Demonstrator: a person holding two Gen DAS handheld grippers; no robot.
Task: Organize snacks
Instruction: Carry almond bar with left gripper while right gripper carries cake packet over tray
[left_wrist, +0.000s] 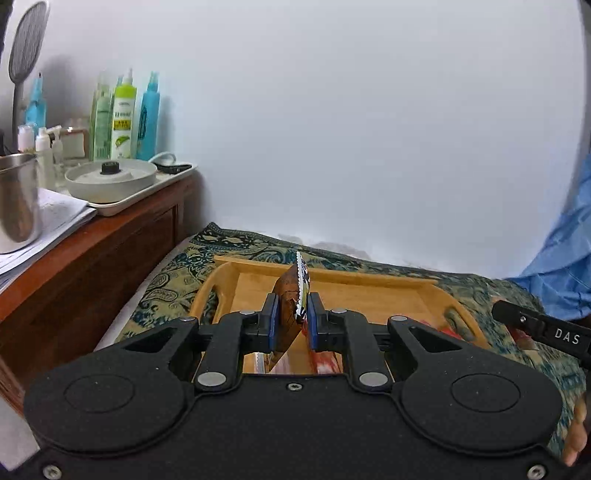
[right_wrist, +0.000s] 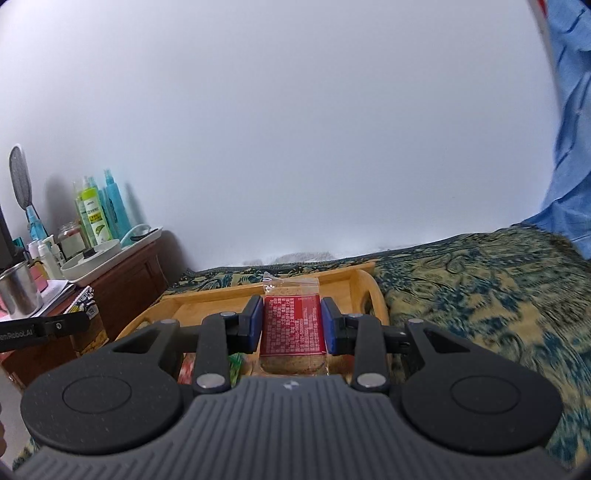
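Note:
My left gripper (left_wrist: 291, 308) is shut on a brown snack packet (left_wrist: 290, 295) with a crimped edge, held edge-up above the wooden tray (left_wrist: 369, 280). My right gripper (right_wrist: 291, 314) is shut on a clear-wrapped biscuit pack with a red label (right_wrist: 293, 325), held above the same tray (right_wrist: 207, 295). Under the left gripper a red-wrapped snack (left_wrist: 325, 363) lies in the tray. Red and green wrappers (right_wrist: 232, 365) show below the right gripper. The right gripper's arm (left_wrist: 543, 328) shows at the right edge of the left wrist view.
The tray sits on a patterned blue and tan cloth (right_wrist: 480, 295). A wooden cabinet (left_wrist: 92, 251) at the left carries bottles (left_wrist: 122, 118), a white dish on a tray (left_wrist: 110, 177), papers and a steel cup (left_wrist: 14, 199). A blue garment (left_wrist: 569, 258) hangs at the right.

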